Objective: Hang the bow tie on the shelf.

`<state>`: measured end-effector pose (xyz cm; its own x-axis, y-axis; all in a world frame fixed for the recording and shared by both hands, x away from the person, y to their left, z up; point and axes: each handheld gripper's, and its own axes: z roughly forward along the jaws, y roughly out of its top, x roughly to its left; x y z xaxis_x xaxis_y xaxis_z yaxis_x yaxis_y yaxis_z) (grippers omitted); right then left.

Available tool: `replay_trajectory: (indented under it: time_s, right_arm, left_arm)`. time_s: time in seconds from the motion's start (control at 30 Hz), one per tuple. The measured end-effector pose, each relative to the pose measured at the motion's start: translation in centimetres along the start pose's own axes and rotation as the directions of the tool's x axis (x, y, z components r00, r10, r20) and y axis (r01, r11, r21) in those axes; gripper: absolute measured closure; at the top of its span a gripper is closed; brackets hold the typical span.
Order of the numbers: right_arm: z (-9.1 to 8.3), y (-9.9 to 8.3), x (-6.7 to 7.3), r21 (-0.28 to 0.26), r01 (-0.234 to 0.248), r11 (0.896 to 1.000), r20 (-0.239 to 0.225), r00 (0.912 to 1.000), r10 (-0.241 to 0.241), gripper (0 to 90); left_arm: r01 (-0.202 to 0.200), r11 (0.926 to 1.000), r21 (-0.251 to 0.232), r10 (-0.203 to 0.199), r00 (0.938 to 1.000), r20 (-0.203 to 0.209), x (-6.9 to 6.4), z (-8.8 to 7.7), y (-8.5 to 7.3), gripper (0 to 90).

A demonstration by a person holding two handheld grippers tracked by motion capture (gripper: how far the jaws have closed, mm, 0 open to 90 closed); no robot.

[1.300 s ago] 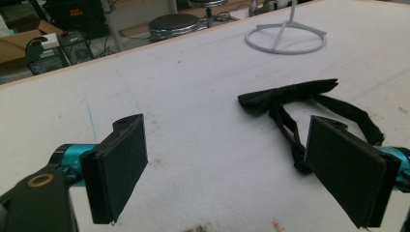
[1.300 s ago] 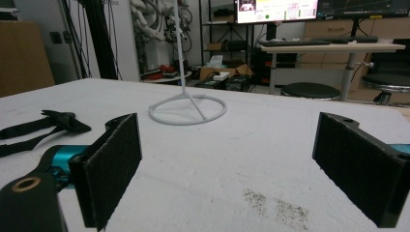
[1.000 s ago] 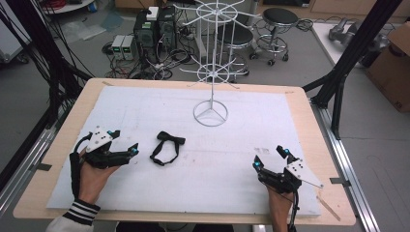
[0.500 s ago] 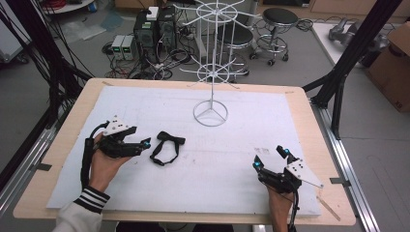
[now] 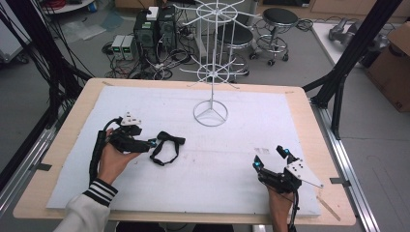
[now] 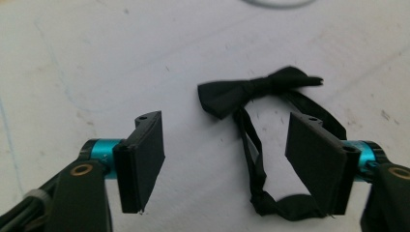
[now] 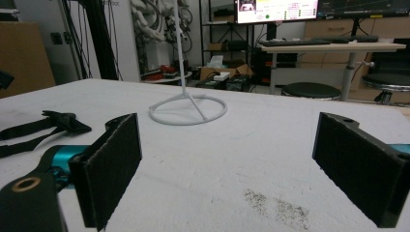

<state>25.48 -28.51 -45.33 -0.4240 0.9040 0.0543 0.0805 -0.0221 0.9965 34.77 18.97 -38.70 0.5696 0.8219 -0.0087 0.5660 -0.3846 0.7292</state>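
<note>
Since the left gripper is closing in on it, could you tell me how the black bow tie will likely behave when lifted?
The black bow tie looks like soft fabric, so it will probably go limp. Its thin strap lies in a loose loop and would likely dangle. It seems light, so the left gripper might drag it.

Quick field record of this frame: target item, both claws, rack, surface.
item: black bow tie with strap loop, flat on the mat
left claw: at the bow tie's left edge, jaws open and have just been closing; strap lies between them, not gripped
right claw: open, nothing between the jaws, resting near the mat's right front
rack: white wire stand upright, ring base at the back centre
surface: white mat on a wooden table
</note>
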Motion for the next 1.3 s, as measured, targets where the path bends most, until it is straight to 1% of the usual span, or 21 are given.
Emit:
replay_trajectory:
  time_s: [0.03, 0.07, 0.1, 0.17, 0.33, 0.4, 0.43, 0.47, 0.5, 0.53, 0.63, 0.73, 0.8, 0.83, 0.87, 0.97, 1.03, 1.1, 1.17, 1.23, 1.3]
  right_arm:
    - [0.0, 0.0, 0.0, 0.0, -0.001, 1.0, 0.0, 1.0, 0.001, 9.2]
    - [0.0, 0.0, 0.0, 0.0, -0.003, 1.0, 0.0, 1.0, 0.003, 9.3]
    - [0.0, 0.0, 0.0, 0.0, -0.004, 1.0, -0.001, 1.0, 0.004, 9.3]
    - [0.0, 0.0, 0.0, 0.002, -0.008, 1.0, 0.001, 1.0, 0.008, 9.2]
    - [0.0, 0.0, 0.0, 0.001, -0.004, 1.0, 0.0, 1.0, 0.004, 9.3]
    - [0.0, 0.0, 0.0, 0.001, -0.005, 1.0, 0.0, 1.0, 0.005, 9.2]
    - [0.0, 0.0, 0.0, 0.001, -0.005, 1.0, 0.0, 1.0, 0.005, 9.3]
    - [0.0, 0.0, 0.0, 0.001, -0.005, 1.0, 0.0, 1.0, 0.005, 9.3]
    - [0.0, 0.0, 0.0, 0.001, -0.005, 1.0, 0.0, 1.0, 0.005, 9.3]
    - [0.0, 0.0, 0.0, 0.001, -0.006, 1.0, 0.0, 1.0, 0.006, 9.2]
    - [0.0, 0.0, 0.0, 0.002, -0.008, 1.0, 0.001, 1.0, 0.008, 9.3]
    - [0.0, 0.0, 0.0, 0.003, -0.009, 1.0, 0.002, 1.0, 0.009, 9.3]
    - [0.0, 0.0, 0.0, 0.001, -0.005, 1.0, 0.001, 1.0, 0.005, 9.2]
    - [0.0, 0.0, 0.0, 0.001, -0.006, 1.0, 0.001, 1.0, 0.006, 9.3]
    - [0.0, 0.0, 0.0, 0.001, -0.005, 1.0, 0.001, 1.0, 0.005, 9.2]
    - [0.0, 0.0, 0.0, 0.001, -0.005, 1.0, 0.001, 1.0, 0.005, 9.2]
    - [0.0, 0.0, 0.0, 0.001, -0.006, 1.0, 0.001, 1.0, 0.006, 9.2]
    - [0.0, 0.0, 0.0, 0.002, -0.009, 1.0, 0.002, 1.0, 0.009, 9.2]
    - [0.0, 0.0, 0.0, 0.002, -0.011, 1.0, 0.002, 0.9999, 0.011, 9.2]
    - [0.0, 0.0, 0.0, 0.002, -0.01, 1.0, 0.002, 0.9999, 0.01, 9.2]
    - [0.0, 0.0, 0.0, 0.002, -0.01, 1.0, 0.003, 0.9999, 0.01, 9.3]
  left_arm:
    - [-0.013, 0.9997, 0.021, 0.013, 0.9999, 0.004, -0.1, 0.2, 0.2, 32.0]
    - [-0.017, 0.9994, 0.032, 0.017, 0.9999, 0.0, -0.3, 0.4, 0.3, 33.9]
    - [-0.027, 0.9983, 0.051, 0.027, 0.9996, 0.006, -0.4, 0.5, 0.4, 35.7]
    - [-0.044, 0.9952, 0.088, 0.044, 0.999, 0.006, -0.8, 1.1, 0.6, 36.0]
    - [-0.066, 0.9869, 0.147, 0.067, 0.9978, 0.001, -1.2, 2.4, 0.9, 39.3]
    - [-0.07, 0.9832, 0.169, 0.072, 0.9973, -0.01, -1.3, 2.9, 0.8, 39.4]
    - [-0.07, 0.9814, 0.178, 0.074, 0.9972, -0.013, -1.3, 3.2, 0.8, 40.4]
    - [-0.065, 0.9806, 0.185, 0.068, 0.9977, -0.008, -1.3, 3.4, 0.8, 40.4]
    - [-0.068, 0.9789, 0.193, 0.07, 0.9975, -0.005, -1.4, 3.5, 0.8, 41.4]
    - [-0.069, 0.9783, 0.196, 0.072, 0.9974, -0.005, -1.4, 3.6, 0.8, 43.3]
    - [-0.059, 0.9768, 0.206, 0.064, 0.9978, -0.016, -1.4, 3.9, 0.8, 45.0]
    - [-0.041, 0.974, 0.223, 0.046, 0.9987, -0.02, -1.3, 4.1, 0.9, 48.0]
    - [-0.042, 0.9725, 0.229, 0.048, 0.9986, -0.022, -1.3, 4.3, 1.0, 50.5]
    - [-0.039, 0.9708, 0.237, 0.044, 0.9989, -0.018, -1.3, 4.4, 1.1, 52.3]
    - [-0.037, 0.9708, 0.237, 0.042, 0.999, -0.016, -1.3, 4.4, 1.2, 54.4]
    - [-0.039, 0.9678, 0.249, 0.043, 0.999, -0.01, -1.5, 4.7, 1.3, 56.1]
    - [-0.035, 0.9676, 0.25, 0.038, 0.9992, -0.008, -1.6, 4.8, 1.3, 56.5]
    - [-0.038, 0.9661, 0.255, 0.043, 0.999, -0.013, -1.7, 4.9, 1.3, 56.5]
    - [-0.033, 0.9663, 0.255, 0.036, 0.9993, -0.008, -1.7, 5.0, 1.3, 57.7]
    - [-0.033, 0.964, 0.264, 0.036, 0.9993, -0.007, -1.7, 5.2, 1.3, 58.1]
    - [-0.033, 0.9625, 0.269, 0.036, 0.9993, -0.007, -1.7, 5.4, 1.3, 61.2]
